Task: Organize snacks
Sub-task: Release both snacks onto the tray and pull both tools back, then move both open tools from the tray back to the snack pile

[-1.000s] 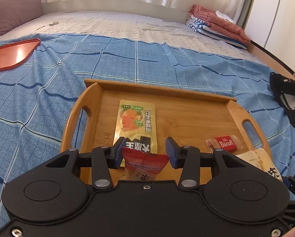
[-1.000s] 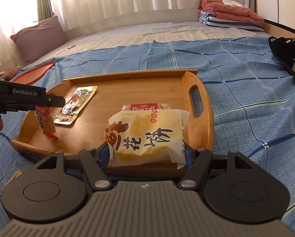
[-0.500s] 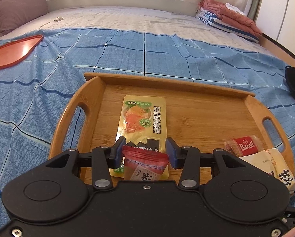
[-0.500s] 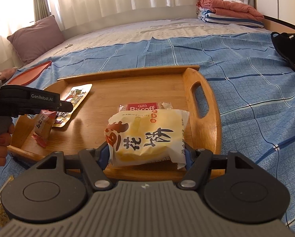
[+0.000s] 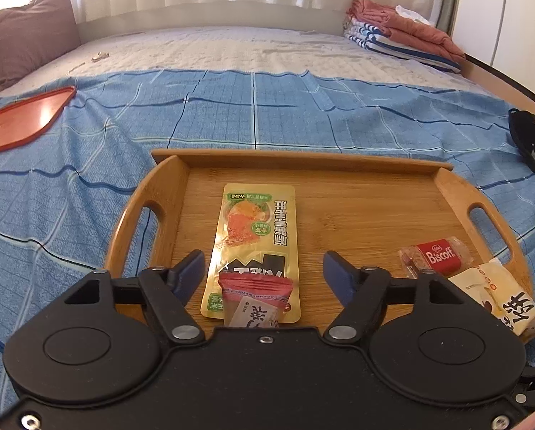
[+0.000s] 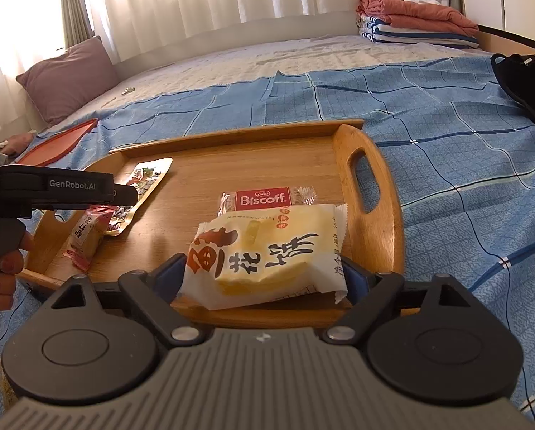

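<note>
A wooden tray [image 5: 367,193] [image 6: 385,193] lies on the blue bedspread. In it lie a long yellow snack packet [image 5: 256,233] [image 6: 144,179] and a red Biscoff biscuit [image 5: 437,258] [image 6: 264,199]. My left gripper [image 5: 264,268] is open over the tray's near left end; a small red snack packet [image 5: 255,295] [image 6: 88,233] lies loose between its fingers, leaning on the yellow packet. My right gripper [image 6: 264,268] is shut on a white and yellow cake packet [image 6: 267,251] [image 5: 504,294], held at the tray's near right edge.
An orange-red tray [image 5: 20,118] lies on the bed at the left. A brown pillow [image 6: 67,75] is at the back left, folded blankets [image 5: 403,32] at the back right, a black bag [image 6: 521,75] at the right edge.
My left gripper has opened and let go of the small red packet, which now rests in the tray. My right gripper still holds the cake packet, moved a little forward over the tray.
</note>
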A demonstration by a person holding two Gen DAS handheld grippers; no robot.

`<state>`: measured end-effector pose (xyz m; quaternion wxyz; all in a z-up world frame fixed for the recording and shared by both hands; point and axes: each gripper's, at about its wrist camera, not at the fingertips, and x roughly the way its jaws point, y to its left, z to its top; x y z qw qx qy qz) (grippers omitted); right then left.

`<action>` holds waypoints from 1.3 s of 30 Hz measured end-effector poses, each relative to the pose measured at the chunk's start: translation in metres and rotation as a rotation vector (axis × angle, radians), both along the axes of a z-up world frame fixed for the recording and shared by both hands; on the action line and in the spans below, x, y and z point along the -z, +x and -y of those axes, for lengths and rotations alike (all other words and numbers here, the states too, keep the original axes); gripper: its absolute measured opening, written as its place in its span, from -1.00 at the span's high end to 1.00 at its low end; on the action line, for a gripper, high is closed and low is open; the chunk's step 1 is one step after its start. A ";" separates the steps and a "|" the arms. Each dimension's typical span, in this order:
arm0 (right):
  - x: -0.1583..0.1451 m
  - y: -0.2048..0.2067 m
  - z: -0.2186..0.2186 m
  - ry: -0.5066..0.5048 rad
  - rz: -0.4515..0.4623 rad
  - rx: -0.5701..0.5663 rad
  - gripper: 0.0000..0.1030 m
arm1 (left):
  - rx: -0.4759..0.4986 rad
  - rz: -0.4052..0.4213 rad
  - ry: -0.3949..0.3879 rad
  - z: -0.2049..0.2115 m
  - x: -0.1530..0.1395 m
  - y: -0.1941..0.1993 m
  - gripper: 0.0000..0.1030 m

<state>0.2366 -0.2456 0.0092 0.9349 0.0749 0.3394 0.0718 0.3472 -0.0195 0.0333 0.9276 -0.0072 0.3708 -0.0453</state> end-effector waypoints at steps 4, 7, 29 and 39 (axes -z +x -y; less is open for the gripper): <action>-0.008 -0.005 -0.001 0.000 0.004 -0.027 -1.00 | 0.023 0.017 -0.004 -0.002 -0.012 -0.014 -0.58; -0.015 -0.008 -0.004 -0.021 0.008 -0.035 -1.00 | 0.031 0.032 0.001 -0.005 -0.021 -0.026 -0.59; -0.065 -0.103 -0.008 -0.025 0.112 -0.088 -1.00 | 0.105 0.145 -0.055 -0.034 -0.072 -0.175 -0.72; -0.063 -0.157 -0.009 -0.070 0.176 -0.074 -1.00 | 0.106 0.220 -0.021 -0.038 -0.066 -0.246 -0.75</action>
